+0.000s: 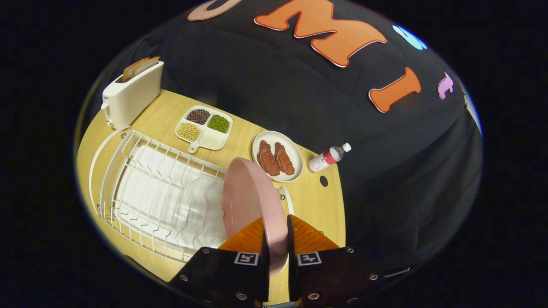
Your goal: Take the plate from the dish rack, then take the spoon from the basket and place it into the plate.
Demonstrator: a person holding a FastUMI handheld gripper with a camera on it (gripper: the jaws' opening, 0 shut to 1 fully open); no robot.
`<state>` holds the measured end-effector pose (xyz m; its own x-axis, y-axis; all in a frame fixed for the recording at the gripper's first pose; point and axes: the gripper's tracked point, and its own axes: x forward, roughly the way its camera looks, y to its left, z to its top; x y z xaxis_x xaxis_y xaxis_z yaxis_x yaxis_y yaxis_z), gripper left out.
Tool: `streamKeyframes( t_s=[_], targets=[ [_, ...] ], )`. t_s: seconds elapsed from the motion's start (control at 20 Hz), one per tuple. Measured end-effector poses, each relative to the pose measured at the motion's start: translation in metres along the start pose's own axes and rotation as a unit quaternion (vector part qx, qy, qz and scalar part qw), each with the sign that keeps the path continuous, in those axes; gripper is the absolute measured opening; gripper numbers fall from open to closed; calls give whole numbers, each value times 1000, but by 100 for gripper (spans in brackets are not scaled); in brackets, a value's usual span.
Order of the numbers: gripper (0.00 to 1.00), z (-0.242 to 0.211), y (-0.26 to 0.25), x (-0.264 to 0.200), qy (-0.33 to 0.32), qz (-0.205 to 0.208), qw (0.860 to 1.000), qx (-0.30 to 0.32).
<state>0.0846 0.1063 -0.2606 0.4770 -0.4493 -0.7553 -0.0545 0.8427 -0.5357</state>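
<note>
Gripper [277, 233] clamps pink plate [250, 201] edge-on above white dish rack [158, 192] on wooden table [319, 201].

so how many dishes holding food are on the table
2. The divided tray of beans sits just beyond the dish rack, near the toaster. The plate of meat lies between that tray and the bottle, beyond the pink plate that the gripper pinches.

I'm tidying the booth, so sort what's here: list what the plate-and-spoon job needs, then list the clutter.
Job: pink plate, held on edge between the fingers of the gripper; white wire dish rack.

Lying about: toaster with bread, divided tray of beans, plate of meat slices, small bottle.
</note>
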Motion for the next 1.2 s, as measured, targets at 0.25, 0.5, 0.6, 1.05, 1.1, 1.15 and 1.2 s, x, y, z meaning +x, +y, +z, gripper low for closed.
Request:
streamKeyframes(
  t_s=[0.25,0.5,0.6,1.05,1.1,1.15,1.2],
  targets=[
    [17,5,-2,-13,-15,-25,1000,-3],
    [17,-2,-19,-31,-21,-7,999,29],
    [17,-7,-23,-45,-30,24,998,55],
    [17,-80,-24,-87,-15,208,970,123],
    [17,-92,-21,-91,-7,233,964,126],
    [17,-104,-18,-92,-1,254,958,132],
    [17,-115,-15,-93,4,272,953,134]
  ],
)
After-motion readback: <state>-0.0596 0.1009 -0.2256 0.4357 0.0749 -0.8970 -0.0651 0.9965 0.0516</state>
